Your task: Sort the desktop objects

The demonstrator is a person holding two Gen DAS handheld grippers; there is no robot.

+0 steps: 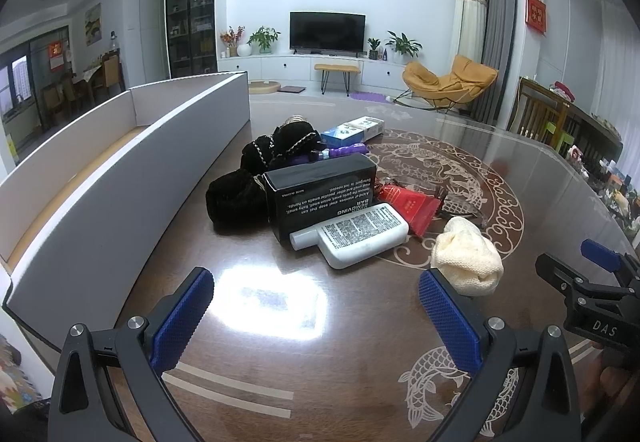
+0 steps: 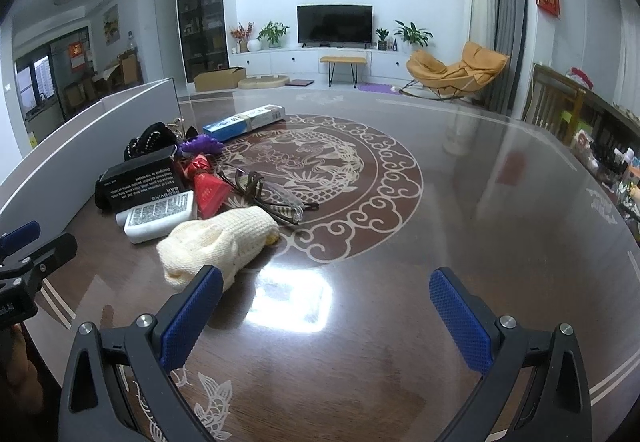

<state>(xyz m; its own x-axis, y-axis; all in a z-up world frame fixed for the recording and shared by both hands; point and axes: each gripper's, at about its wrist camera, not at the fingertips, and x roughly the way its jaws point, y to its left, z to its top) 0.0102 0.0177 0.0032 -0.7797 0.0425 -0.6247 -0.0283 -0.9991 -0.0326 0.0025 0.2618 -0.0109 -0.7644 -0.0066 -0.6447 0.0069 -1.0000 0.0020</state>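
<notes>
My left gripper (image 1: 316,306) & right gripper (image 2: 326,306) hover, jaws spread, empty, over tabletop's (image 2: 480,202) near edge; sorting unstarted, I judge—next, reach for cream knit cloth (image 2: 216,242) fronting pile by white box (image 1: 80,202) at left edge.

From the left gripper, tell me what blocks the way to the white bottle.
Nothing visible does. The left gripper is open over bare table, and the white bottle lies straight ahead at the pile's near edge.

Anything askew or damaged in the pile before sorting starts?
Nothing looks damaged or spilled. It is just an unsorted heap: the white bottle lies on its side against the black box, and the glasses rest unfolded beside the cream knitted cloth. Both tongs are open and empty.
</notes>
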